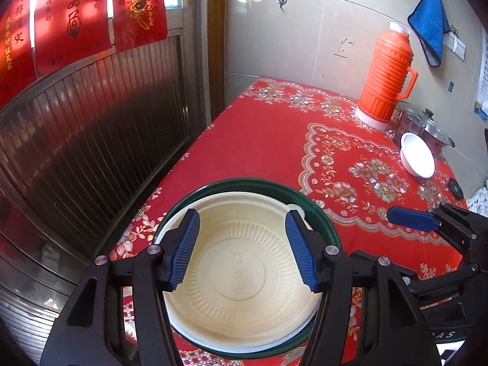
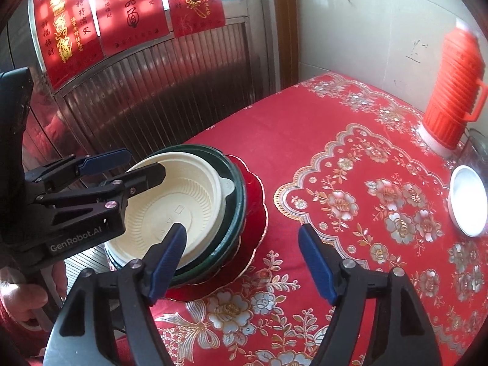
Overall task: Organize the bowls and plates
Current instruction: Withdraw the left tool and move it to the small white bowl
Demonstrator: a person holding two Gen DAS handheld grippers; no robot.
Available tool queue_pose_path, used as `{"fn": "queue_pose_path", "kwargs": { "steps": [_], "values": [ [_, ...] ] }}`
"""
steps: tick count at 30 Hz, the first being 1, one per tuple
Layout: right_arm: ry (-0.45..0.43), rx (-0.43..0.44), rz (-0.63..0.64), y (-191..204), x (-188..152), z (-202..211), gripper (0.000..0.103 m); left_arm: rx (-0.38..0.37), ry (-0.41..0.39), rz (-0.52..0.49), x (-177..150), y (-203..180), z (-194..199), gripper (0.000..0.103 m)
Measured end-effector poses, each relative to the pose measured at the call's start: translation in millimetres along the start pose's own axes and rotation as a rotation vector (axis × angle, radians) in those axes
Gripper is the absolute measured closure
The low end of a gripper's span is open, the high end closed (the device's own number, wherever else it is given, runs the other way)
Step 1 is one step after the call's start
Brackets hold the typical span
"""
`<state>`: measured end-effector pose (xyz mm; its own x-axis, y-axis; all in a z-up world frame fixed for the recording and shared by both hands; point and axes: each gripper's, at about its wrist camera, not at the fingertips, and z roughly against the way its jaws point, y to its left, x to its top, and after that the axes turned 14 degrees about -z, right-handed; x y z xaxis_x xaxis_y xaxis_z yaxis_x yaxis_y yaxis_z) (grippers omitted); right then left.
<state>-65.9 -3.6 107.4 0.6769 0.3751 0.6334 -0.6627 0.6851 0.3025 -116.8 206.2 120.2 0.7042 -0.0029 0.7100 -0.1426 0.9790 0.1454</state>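
While both tongs hang over the table (image 2: 350, 116) with its red flowered cloth, neither one is actually pinching anything. The left tongs (image 1: 242, 250) sit spread over the cream bowl (image 1: 244, 262), blue pads either side of its inside, and I can't see them pressing on the rim or wall. That bowl is nested in a dark green bowl (image 2: 236, 189), and the right wrist view shows both of them stacked on a red plate (image 2: 259, 210) with a scalloped gold edge, near the table's left edge beside the ribbed metal door (image 2: 170, 91).

The right tongs (image 2: 242, 257) are spread wide with nothing but tablecloth between them; the left pad overlaps the cream bowl's near rim in that view, but whether it touches I can't tell. They're just to the right of the stack.

A small white bowl (image 1: 417, 155) sits alone well apart at the far right side of the table, next to a pot with a glass lid (image 1: 427, 125) and near the orange thermos (image 1: 385, 76). A blue cloth (image 1: 430, 21) hangs on the wall behind.
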Motion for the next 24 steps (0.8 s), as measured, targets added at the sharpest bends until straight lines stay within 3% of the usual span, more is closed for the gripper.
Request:
{"fn": "queue_pose_path", "kwargs": {
  "steps": [6, 24],
  "values": [
    [-0.024, -0.043, -0.027, -16, -2, 8, 0.023, -0.038, -0.013, -0.034, 13, -26, -4, 0.044],
    [-0.033, -0.178, -0.195, -115, -6, 39, 0.023, -0.143, -0.034, -0.197, 57, -134, -31, 0.044]
  ]
}}
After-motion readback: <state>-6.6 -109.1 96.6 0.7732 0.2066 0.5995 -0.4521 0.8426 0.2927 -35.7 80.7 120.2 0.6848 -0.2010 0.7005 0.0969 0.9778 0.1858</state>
